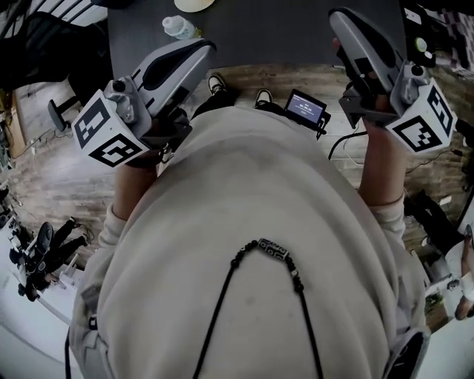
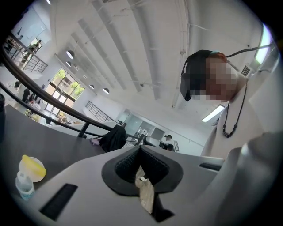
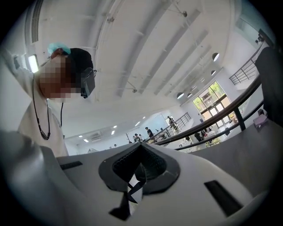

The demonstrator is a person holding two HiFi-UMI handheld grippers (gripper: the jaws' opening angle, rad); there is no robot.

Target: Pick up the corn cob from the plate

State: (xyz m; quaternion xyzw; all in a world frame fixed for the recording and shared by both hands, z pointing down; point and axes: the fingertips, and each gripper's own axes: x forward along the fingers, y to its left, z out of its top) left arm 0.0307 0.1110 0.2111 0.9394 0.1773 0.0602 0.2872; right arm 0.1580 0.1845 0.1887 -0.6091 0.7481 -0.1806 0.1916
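A: Head view. Left tongs at ten o'clock, right tongs at one o'clock, both raised ahead of a cream sweater. Each has a marker cube at its near end.

B: The gripper views add the pads. Left tongs clenched, pads meeting, nothing gripped. Right tongs the same: clamped together, empty.

A: Corn cob?

B: Cannot confirm it. Left gripper view shows a yellow lump at eight o'clock, on the bench, just behind a small bottle. Whether it is the cob I cannot tell. The right gripper view shows neither.

A: Head view has that bottle and a pale round rim cut off at twelve o'clock. The rim sits at twelve o'clock from the left tongs' tip, apart from it, and at nine o'clock from the right tongs, well apart.

B: Surface?

A: Dark bench along the top. Wood-plank floor below it, with shoes and a small screen.

B: The room only shows from the gripper views: white beamed ceiling, tall windows, a dark railing, and distant people.
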